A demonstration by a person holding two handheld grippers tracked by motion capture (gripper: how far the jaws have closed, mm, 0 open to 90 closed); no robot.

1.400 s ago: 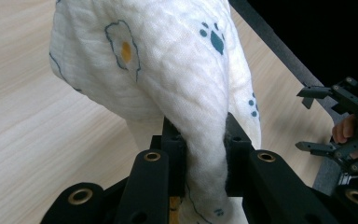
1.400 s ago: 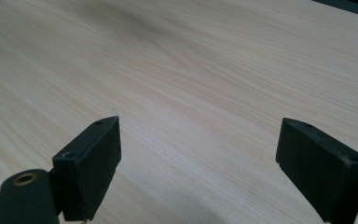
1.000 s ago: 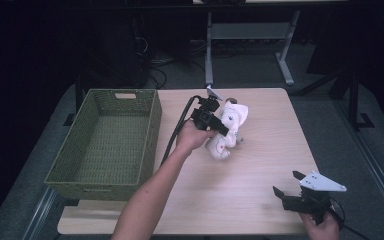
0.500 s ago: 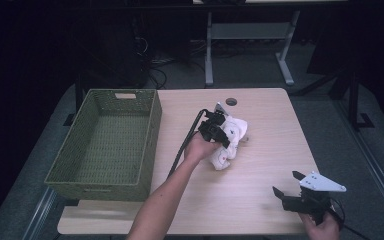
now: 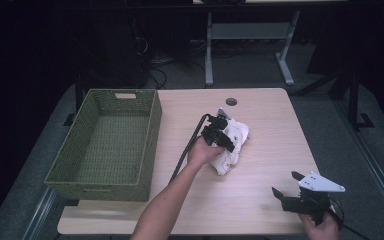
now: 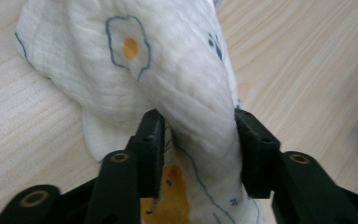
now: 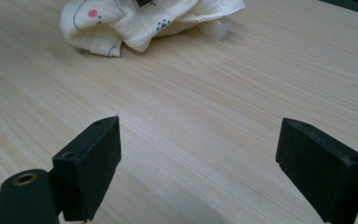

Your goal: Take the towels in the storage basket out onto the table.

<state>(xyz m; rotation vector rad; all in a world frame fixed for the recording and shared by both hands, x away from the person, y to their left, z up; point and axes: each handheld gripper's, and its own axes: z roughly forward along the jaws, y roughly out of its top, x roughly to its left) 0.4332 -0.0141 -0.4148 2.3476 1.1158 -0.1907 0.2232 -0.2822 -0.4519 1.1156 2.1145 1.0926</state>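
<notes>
A white muslin cloth (image 5: 237, 131) printed with fried eggs and small marks lies crumpled near the middle of the wooden table (image 5: 270, 125). My left gripper (image 5: 225, 142) sits on top of it, held by a hand reaching in from below. In the left gripper view its jaws pinch a raised fold of the cloth (image 6: 182, 84) between them, left gripper (image 6: 198, 140) shut on it. My right gripper (image 5: 285, 183) hovers low near the table's front right corner, jaws wide apart with nothing between them. In the right gripper view (image 7: 198, 149) the cloth (image 7: 135, 23) lies well ahead.
An empty green woven basket (image 5: 152, 135) stands on the left side of the table, its right wall close to the left forearm. A round cable hole (image 5: 231, 101) sits near the table's far edge. Bare wood spreads between the cloth and the right gripper.
My left gripper has come down and a little nearer, onto the cloth, and its jaws now hold a fold. The right gripper has stayed put.
</notes>
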